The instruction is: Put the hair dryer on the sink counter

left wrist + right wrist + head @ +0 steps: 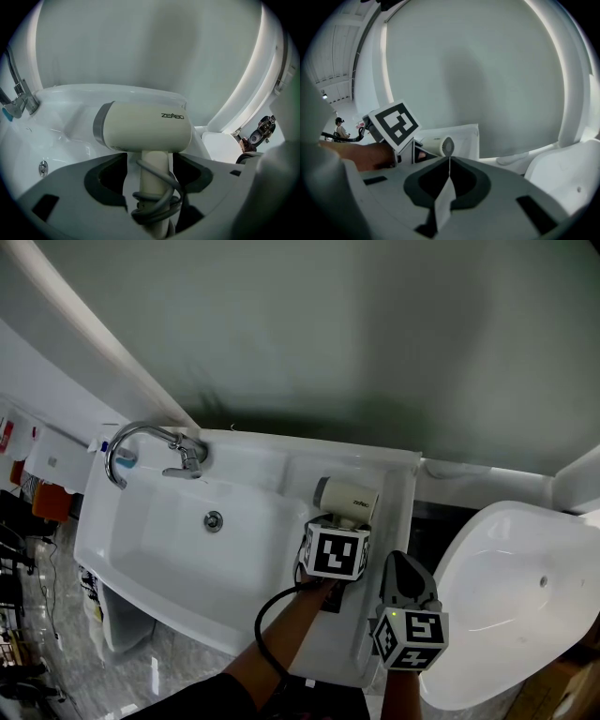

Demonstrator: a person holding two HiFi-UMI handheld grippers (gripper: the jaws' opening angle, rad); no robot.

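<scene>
The cream hair dryer [347,500] lies on the white sink counter [398,486], right of the basin, with its barrel pointing left. In the left gripper view its handle [153,173], wrapped in grey cord [159,202], runs between the jaws. My left gripper [330,527] [152,180] is open, with a thin gap showing on each side of the handle. My right gripper [399,565] [449,161] hovers just right of the left one, near the counter's right edge. Its jaws are shut on nothing, and the dryer's rear grille [447,146] shows beyond them.
The basin [169,540] with its drain and the chrome faucet [150,442] take up the counter's left part. A white tub [506,596] stands to the right across a dark gap. The dryer's dark cord [267,624] loops down over the counter's front edge. A plain wall rises behind.
</scene>
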